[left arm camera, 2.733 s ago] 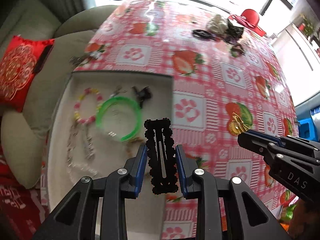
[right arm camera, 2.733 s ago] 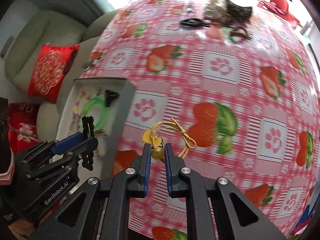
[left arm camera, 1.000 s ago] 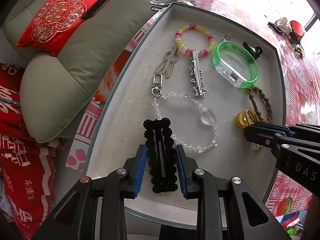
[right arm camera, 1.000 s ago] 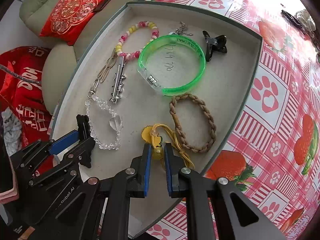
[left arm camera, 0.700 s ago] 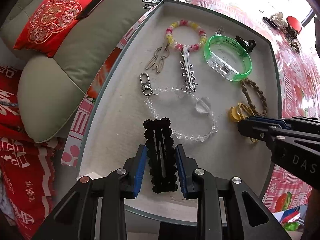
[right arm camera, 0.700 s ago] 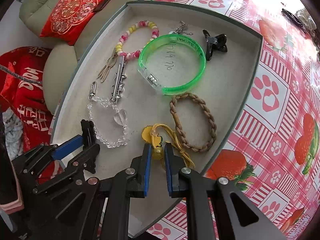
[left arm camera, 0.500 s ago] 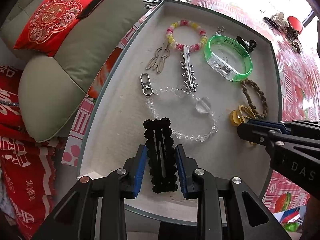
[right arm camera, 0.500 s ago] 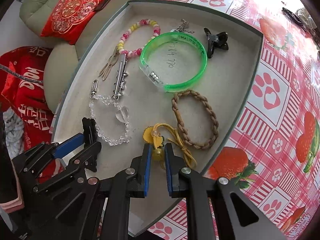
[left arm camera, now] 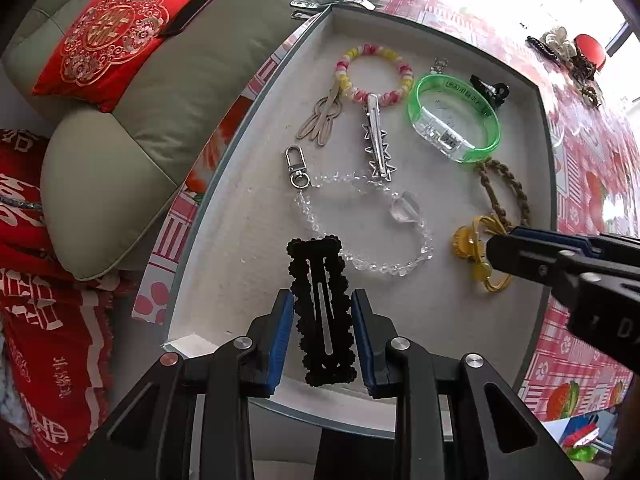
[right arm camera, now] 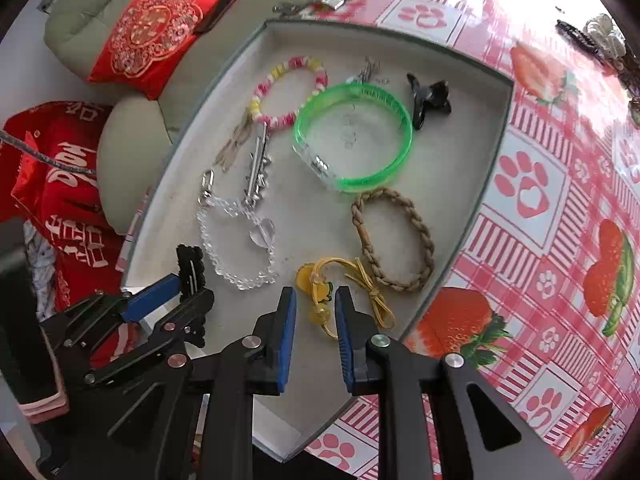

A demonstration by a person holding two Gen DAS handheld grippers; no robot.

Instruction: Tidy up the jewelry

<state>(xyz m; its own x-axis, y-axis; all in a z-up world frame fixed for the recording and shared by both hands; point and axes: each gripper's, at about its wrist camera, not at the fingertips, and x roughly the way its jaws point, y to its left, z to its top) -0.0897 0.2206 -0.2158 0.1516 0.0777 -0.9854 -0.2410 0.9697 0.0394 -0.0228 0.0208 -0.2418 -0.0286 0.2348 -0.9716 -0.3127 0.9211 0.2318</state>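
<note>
A grey felt-lined tray (left arm camera: 248,240) on the strawberry-print table holds the sorted jewellery. My left gripper (left arm camera: 322,292) points straight down over the tray's near left corner. A black scalloped hair clip (left arm camera: 320,320) stands between its blue pads, which still touch the clip's edges while the jaws are opening. In the right wrist view the left gripper (right arm camera: 188,292) shows at lower left with the hair clip (right arm camera: 191,264). My right gripper (right arm camera: 315,296) hangs over the tray's near right part, jaws opening. The yellow corded charm (right arm camera: 316,284) lies on the felt between the pads, untouched.
On the tray lie a crystal bead chain (left arm camera: 360,232), green bangle (left arm camera: 454,120), braided brown bracelet (right arm camera: 394,240), pink-yellow bead bracelet (left arm camera: 374,74), silver star clip (left arm camera: 376,144) and black claw clip (right arm camera: 430,100). More jewellery (left arm camera: 568,52) sits far across the table. A sofa with a red cushion (left arm camera: 108,32) is left.
Both grippers came from the table to above the tray. The right jaws have parted and let go of the yellow charm, which now rests on the felt. The left still brackets the hair clip.
</note>
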